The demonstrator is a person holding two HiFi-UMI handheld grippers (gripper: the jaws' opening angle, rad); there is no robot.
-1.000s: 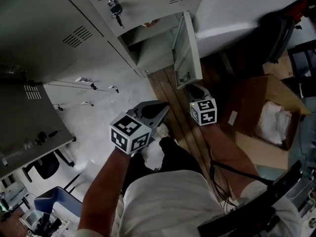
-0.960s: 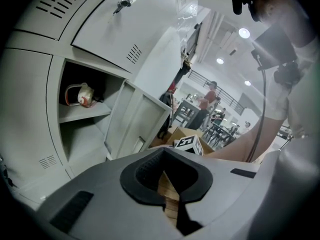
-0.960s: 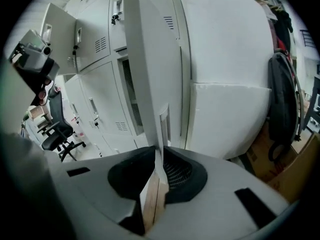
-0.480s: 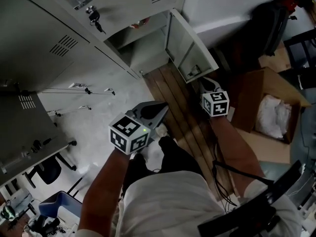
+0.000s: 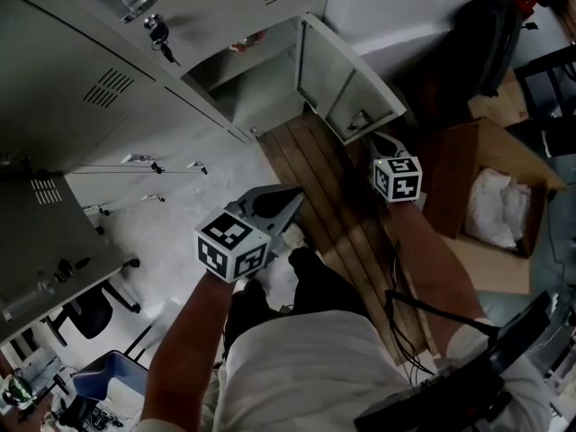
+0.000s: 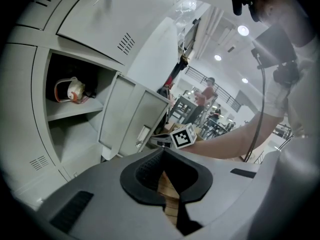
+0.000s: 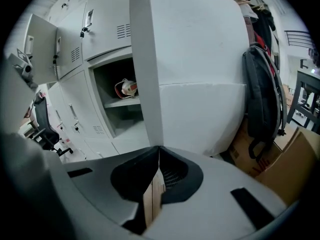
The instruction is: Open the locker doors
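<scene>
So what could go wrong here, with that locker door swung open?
The right gripper has jaws that have just been closing, and they pinch only the thin edge of the locker door, so they might slip off. Swung wider, the door may bang into the backpack hanging beside the lockers.

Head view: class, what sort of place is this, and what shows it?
Probably a locker area in an office or workshop: a bank of grey metal lockers, one door swung open, an office chair nearby and a cardboard box on the wooden floor.
</scene>
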